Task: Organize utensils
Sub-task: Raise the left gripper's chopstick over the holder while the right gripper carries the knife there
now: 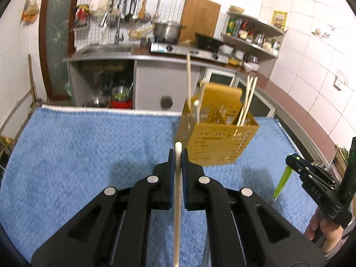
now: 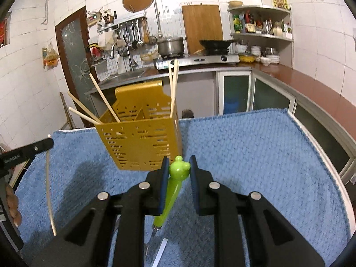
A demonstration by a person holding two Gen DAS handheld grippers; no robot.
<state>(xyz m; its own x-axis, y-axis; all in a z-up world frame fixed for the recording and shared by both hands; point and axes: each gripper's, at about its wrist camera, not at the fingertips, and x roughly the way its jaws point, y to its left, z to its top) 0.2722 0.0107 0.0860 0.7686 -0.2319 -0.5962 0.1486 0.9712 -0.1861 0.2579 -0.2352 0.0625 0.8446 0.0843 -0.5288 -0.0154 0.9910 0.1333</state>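
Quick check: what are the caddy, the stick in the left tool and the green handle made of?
Caddy: likely plastic, matte mustard, moulded slots. Stick: looks like pale wood or bamboo, unglazed. Green handle: glossy plastic, moulded animal head.

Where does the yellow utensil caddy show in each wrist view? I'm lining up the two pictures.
Left wrist view: the yellow utensil caddy stands right of centre on the blue towel, just beyond the left tool.
Right wrist view: the caddy stands left of centre, just beyond the right tool.
Shared landmark: the steel pot on the stove.
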